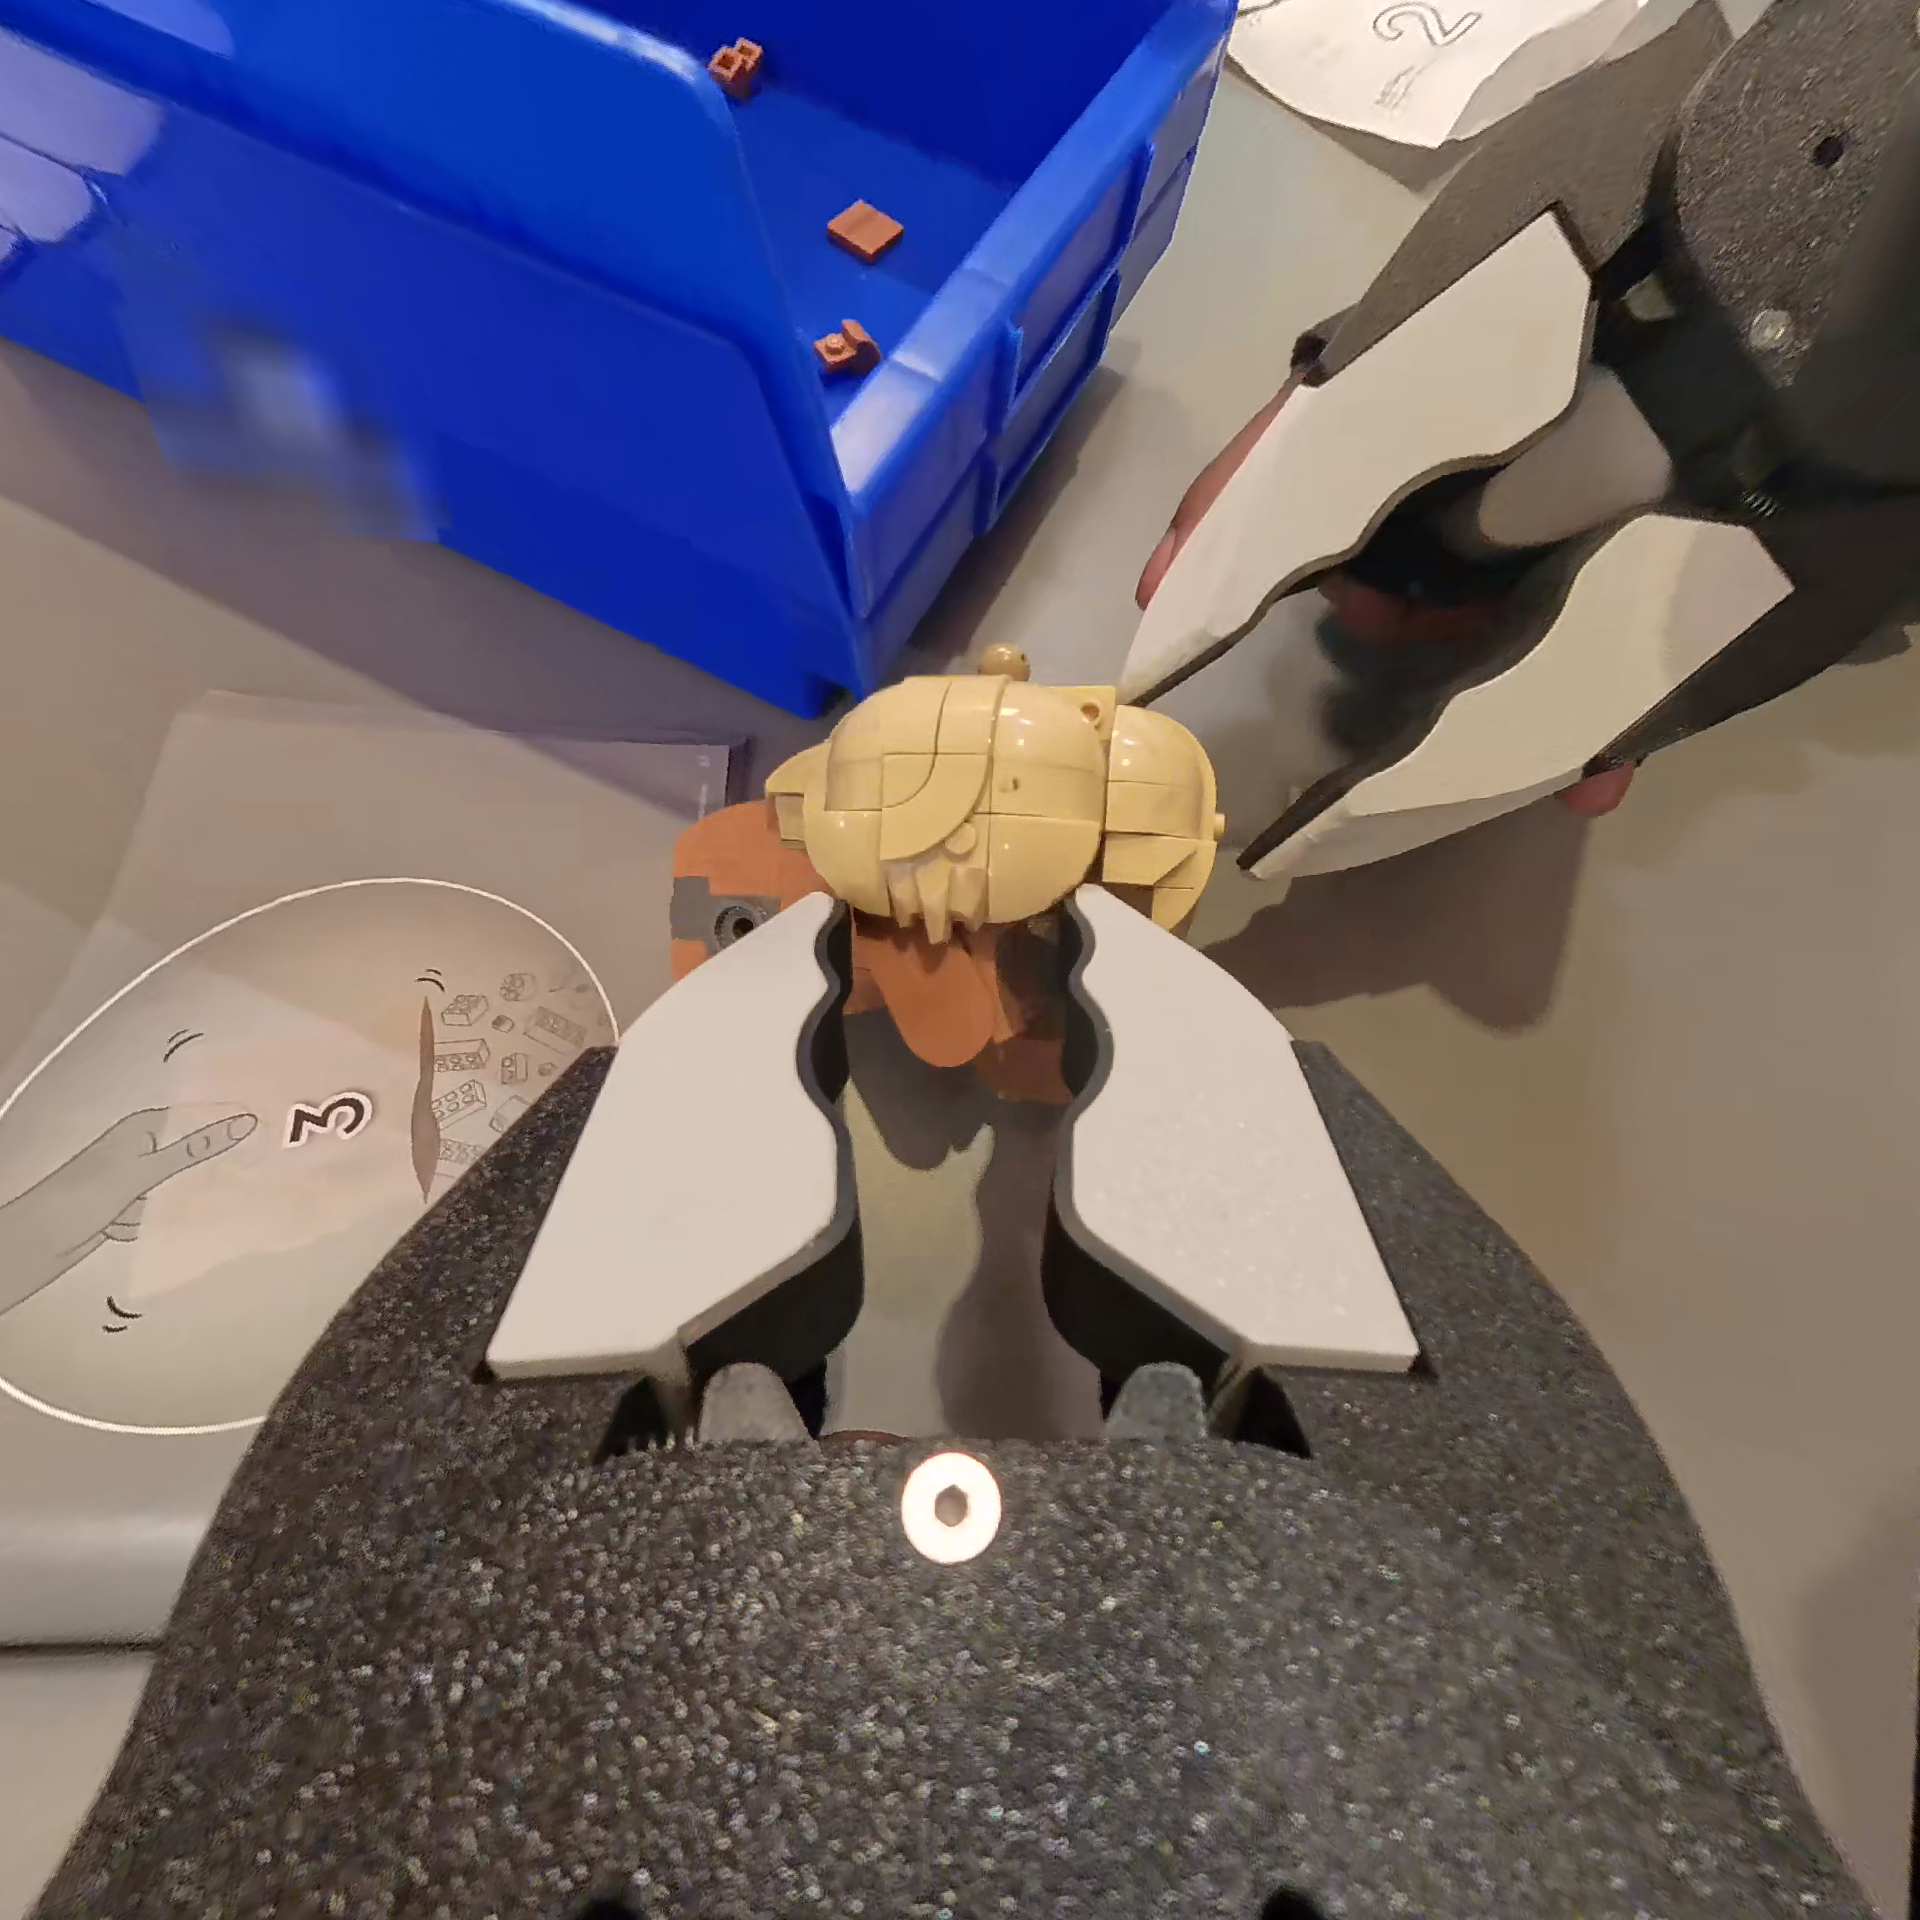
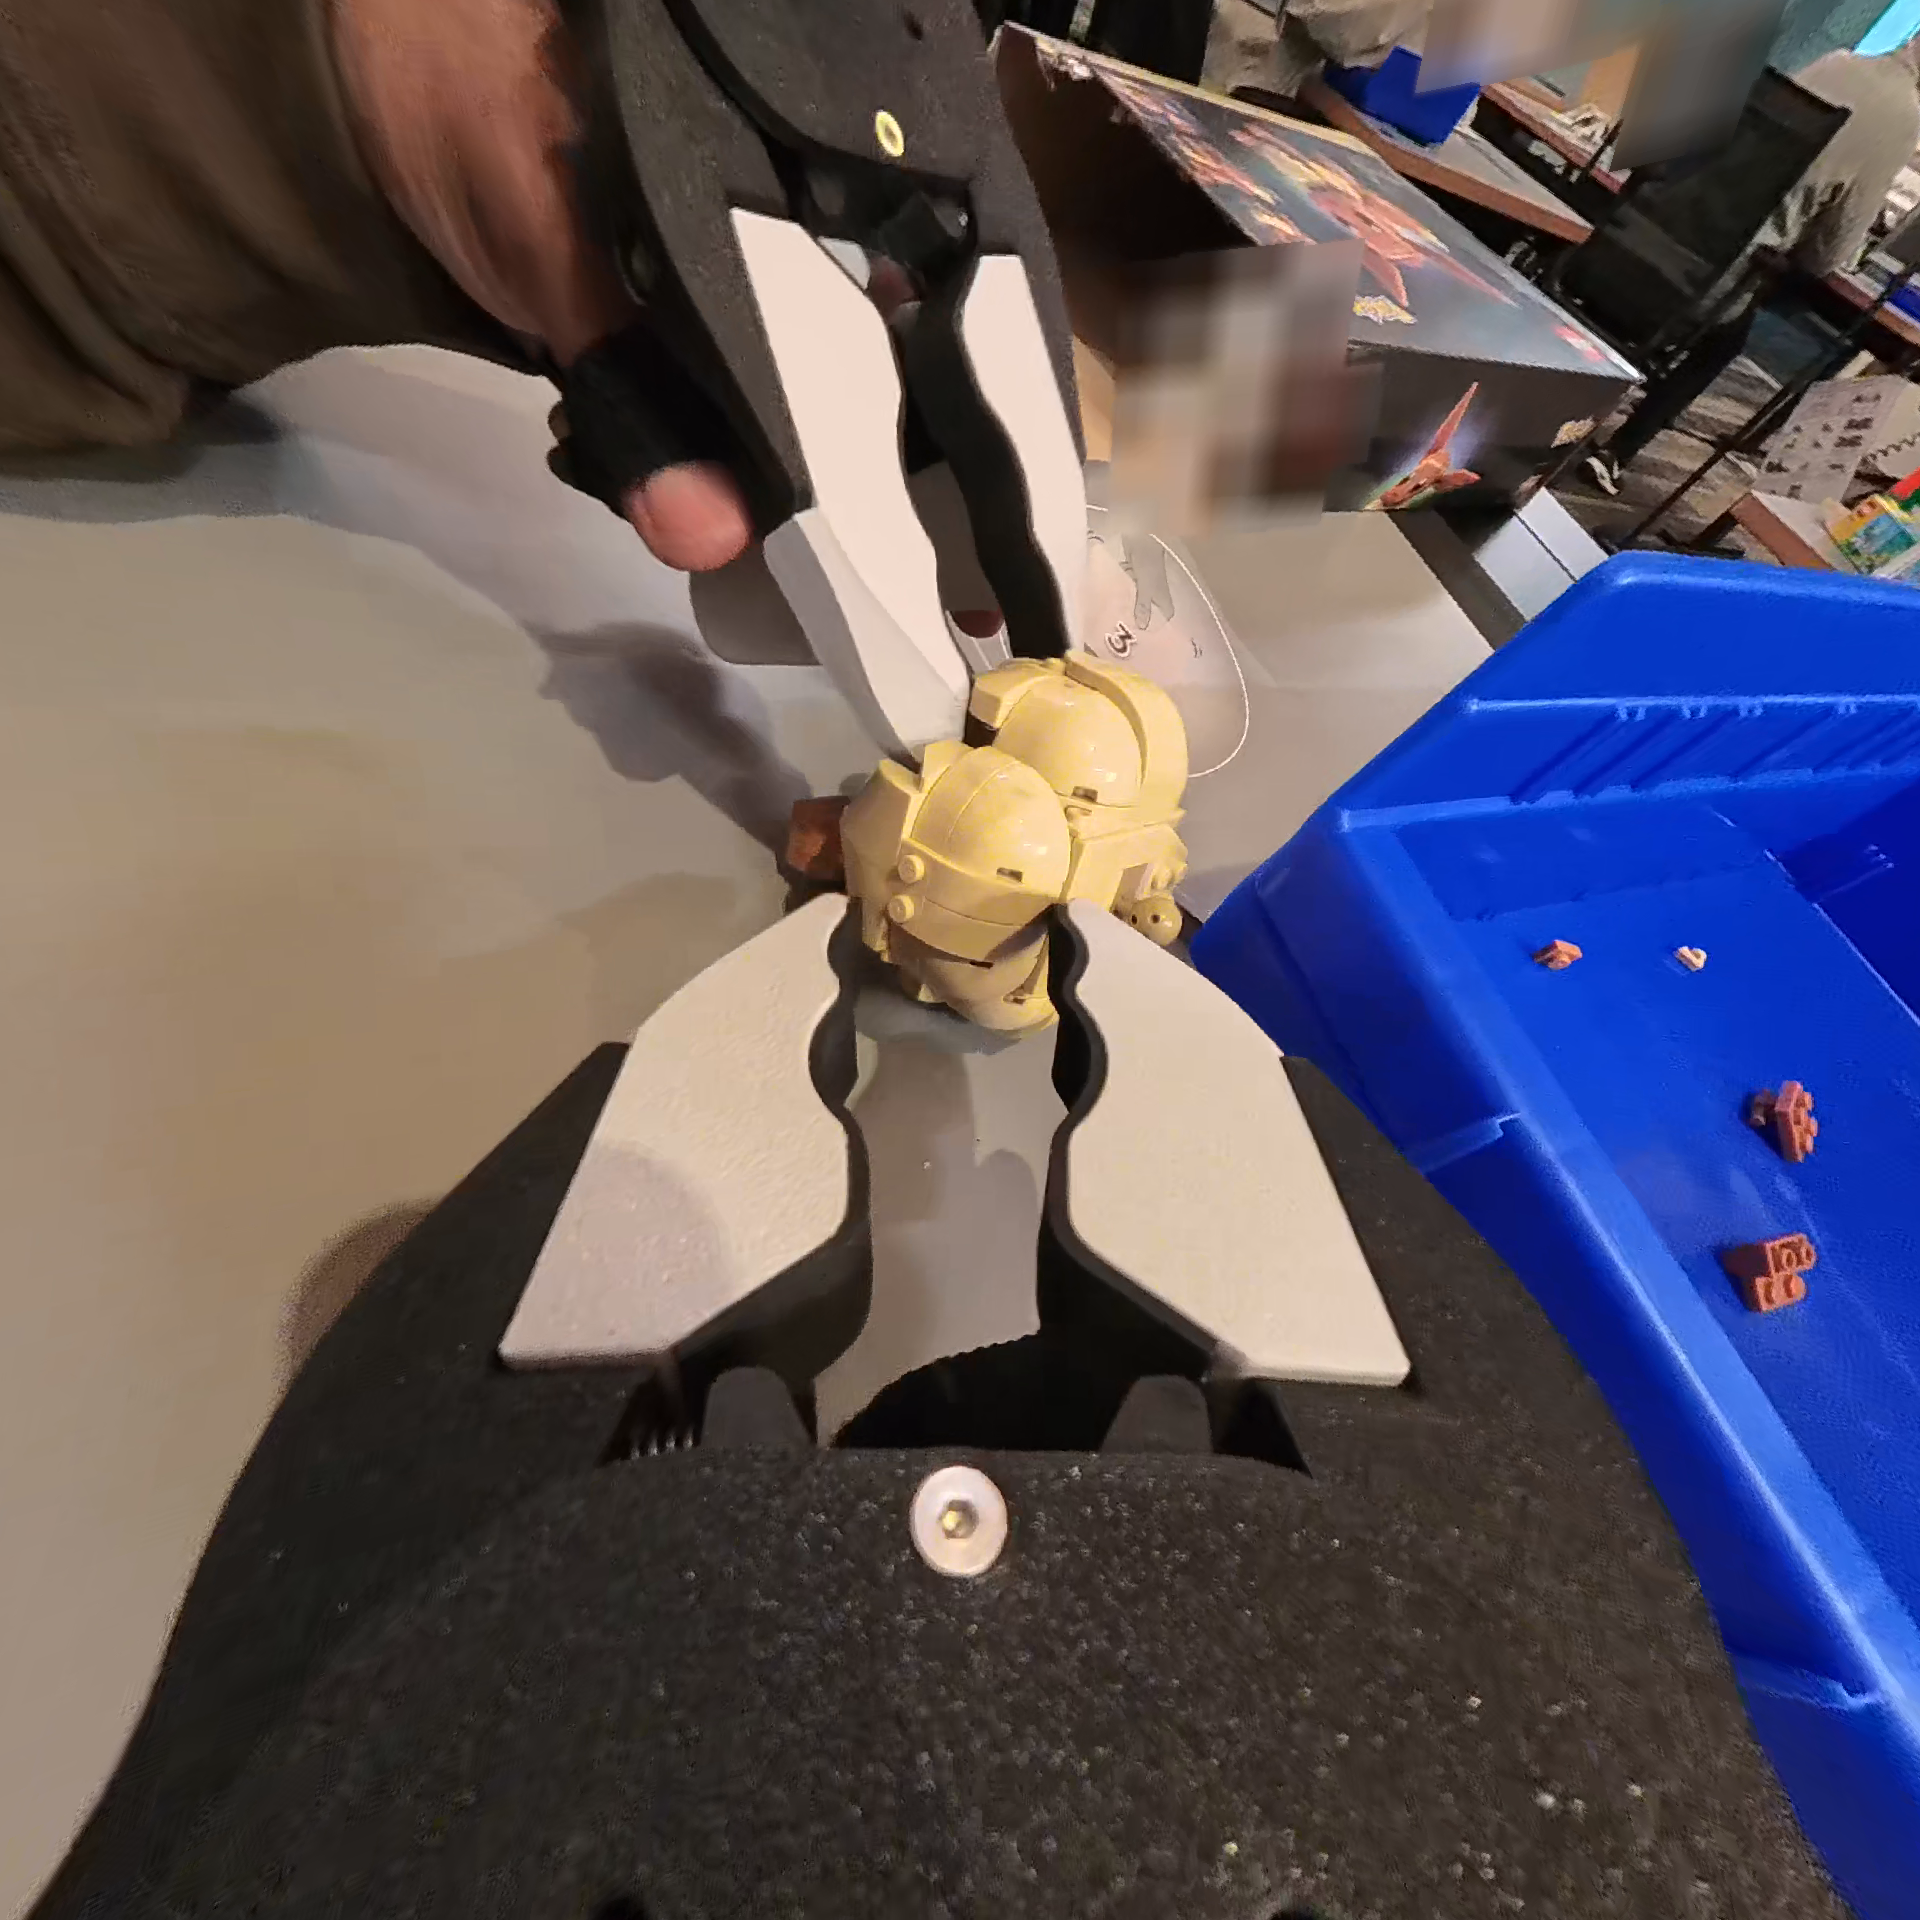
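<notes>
Right beside the blue bin (image 1: 644, 436), the left gripper (image 1: 951, 914) clamps the tan brick model (image 1: 997, 800) steady, while the right gripper (image 1: 1184, 774) sits open, one tip touching its far side.

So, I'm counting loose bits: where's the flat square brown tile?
Left wrist view, upper middle: the flat brown tile lies on the floor of the blue bin, between two other small brown pieces.

Gripper bodies (image 1: 951, 1662): black, speckled foam-like shell.
Fingers (image 1: 717, 1132): pale grey plates, wavy dark inner pads.
Screw (image 2: 957, 1523): silver washer, centred.
Sleeve (image 2: 156, 208): olive-brown.
Glove (image 2: 644, 426): black, fingerless.
</notes>
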`<action>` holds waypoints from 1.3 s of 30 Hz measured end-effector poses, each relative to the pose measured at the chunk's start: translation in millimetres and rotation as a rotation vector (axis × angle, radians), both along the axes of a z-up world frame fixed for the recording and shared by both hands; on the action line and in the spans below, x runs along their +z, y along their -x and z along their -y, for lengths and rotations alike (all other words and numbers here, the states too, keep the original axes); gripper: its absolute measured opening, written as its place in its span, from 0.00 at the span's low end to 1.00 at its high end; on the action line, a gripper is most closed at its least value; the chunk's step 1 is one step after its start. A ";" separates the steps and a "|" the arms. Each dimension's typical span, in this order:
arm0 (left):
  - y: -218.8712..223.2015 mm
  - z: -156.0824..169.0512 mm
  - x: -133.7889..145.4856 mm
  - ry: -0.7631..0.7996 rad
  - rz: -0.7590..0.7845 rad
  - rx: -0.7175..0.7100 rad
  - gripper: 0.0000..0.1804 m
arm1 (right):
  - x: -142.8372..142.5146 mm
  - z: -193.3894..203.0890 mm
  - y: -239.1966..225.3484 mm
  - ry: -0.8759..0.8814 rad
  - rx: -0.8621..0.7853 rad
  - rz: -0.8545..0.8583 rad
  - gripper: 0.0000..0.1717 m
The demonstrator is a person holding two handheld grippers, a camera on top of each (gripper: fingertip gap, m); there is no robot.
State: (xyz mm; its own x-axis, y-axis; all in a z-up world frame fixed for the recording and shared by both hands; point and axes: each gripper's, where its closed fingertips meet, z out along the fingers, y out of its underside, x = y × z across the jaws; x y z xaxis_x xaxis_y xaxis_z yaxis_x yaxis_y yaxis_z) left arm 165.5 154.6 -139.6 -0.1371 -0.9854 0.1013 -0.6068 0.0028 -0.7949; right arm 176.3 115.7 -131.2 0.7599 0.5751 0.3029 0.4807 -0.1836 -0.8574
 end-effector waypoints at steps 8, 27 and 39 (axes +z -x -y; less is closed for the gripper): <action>-6.1 9.5 -3.2 -0.085 0.016 -0.049 0.17 | 4.6 5.3 -16.4 0.051 0.053 -0.031 0.20; -17.0 31.4 -0.4 -0.056 0.060 -0.082 0.18 | 6.8 -0.4 -18.0 0.029 -0.030 -0.100 0.31; -14.9 32.9 0.5 -0.081 0.050 -0.086 0.19 | 8.3 -3.4 -22.9 0.016 -0.033 -0.141 0.26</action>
